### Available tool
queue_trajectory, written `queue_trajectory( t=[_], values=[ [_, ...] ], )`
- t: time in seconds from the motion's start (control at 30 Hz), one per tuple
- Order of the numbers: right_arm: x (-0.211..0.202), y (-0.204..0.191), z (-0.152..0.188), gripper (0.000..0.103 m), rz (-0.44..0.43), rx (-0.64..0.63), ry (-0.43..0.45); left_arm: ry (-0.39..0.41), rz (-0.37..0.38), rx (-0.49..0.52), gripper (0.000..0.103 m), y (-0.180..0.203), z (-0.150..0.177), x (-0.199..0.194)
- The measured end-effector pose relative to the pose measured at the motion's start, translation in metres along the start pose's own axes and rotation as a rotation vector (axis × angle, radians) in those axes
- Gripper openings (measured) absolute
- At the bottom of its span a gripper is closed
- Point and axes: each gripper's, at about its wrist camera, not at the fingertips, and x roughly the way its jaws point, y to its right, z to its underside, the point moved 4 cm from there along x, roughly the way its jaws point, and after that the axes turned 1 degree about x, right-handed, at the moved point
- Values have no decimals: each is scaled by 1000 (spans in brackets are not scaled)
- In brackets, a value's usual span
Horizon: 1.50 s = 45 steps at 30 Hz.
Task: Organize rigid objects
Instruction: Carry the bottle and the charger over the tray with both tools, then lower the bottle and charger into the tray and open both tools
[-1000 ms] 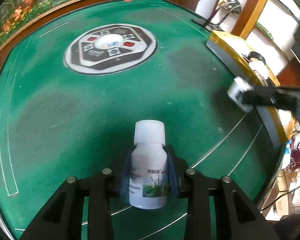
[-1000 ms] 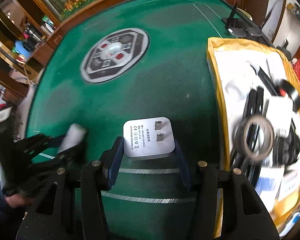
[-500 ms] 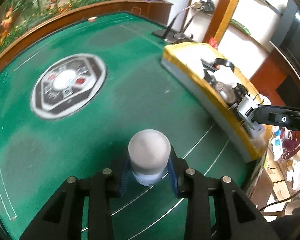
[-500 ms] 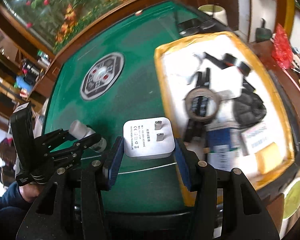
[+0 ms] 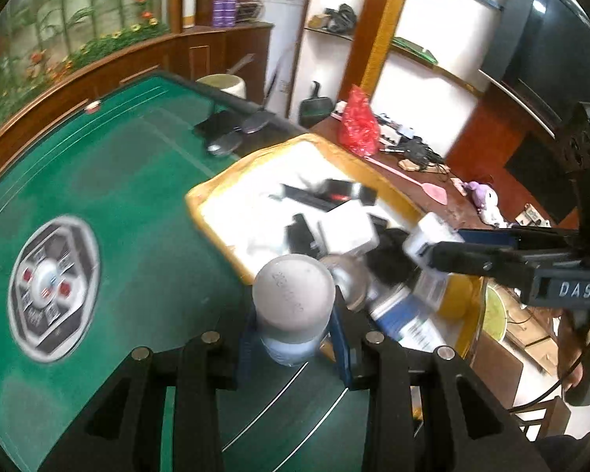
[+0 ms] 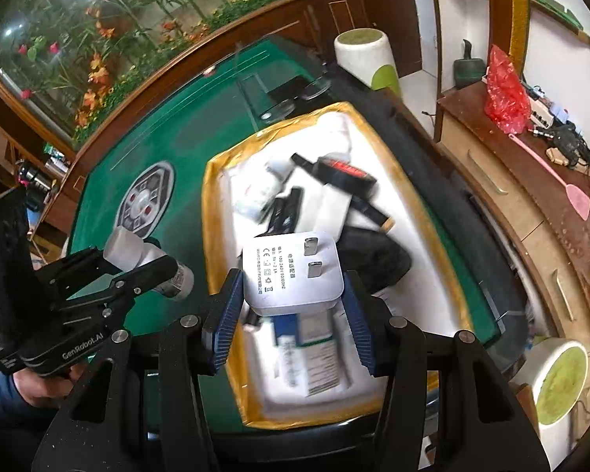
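Landmark: yellow-rimmed tray (image 6: 428,212), crowded, at the tabletop's edge.
Open room: bare green tabletop (image 5: 137,212) left of the tray.
Left hand-held gripper (image 5: 293,348): clamped a white bottle (image 5: 293,305), cap toward camera, beside the tray's near rim.
Right hand-held gripper (image 6: 291,314): held a white plug adapter (image 6: 291,275) above the tray, prongs up.

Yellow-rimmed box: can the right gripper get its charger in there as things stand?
Probably yes. The right gripper, shut on the white charger, hangs over the open yellow-rimmed box. Nothing covers the box, though clutter fills much of it. The left gripper with its bottle is off to the side.
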Motion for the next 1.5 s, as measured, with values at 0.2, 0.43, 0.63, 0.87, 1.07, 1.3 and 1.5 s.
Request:
queue_trajectory(
  t=[0.2,0.43,0.63,0.87,1.07,1.3,1.5],
  values=[
    [11,19,-11,51,10,1,-20,-39,9,26,35,18,-12,31],
    [27,34,-15,51,19,-12,-50,-50,-27,52,35,31,-17,51],
    [35,44,-19,51,19,-20,-67,-56,-56,76,35,37,-19,61],
    [44,50,-21,51,28,-32,-85,-34,-83,88,35,40,-22,67],
    [49,51,-27,51,34,-55,-87,-35,-90,86,35,40,-24,73],
    [54,49,-33,51,37,-72,-90,-38,-99,88,35,41,-23,76],
    [57,48,-37,51,42,-81,-87,-39,-103,85,35,41,-23,78]
  ],
)
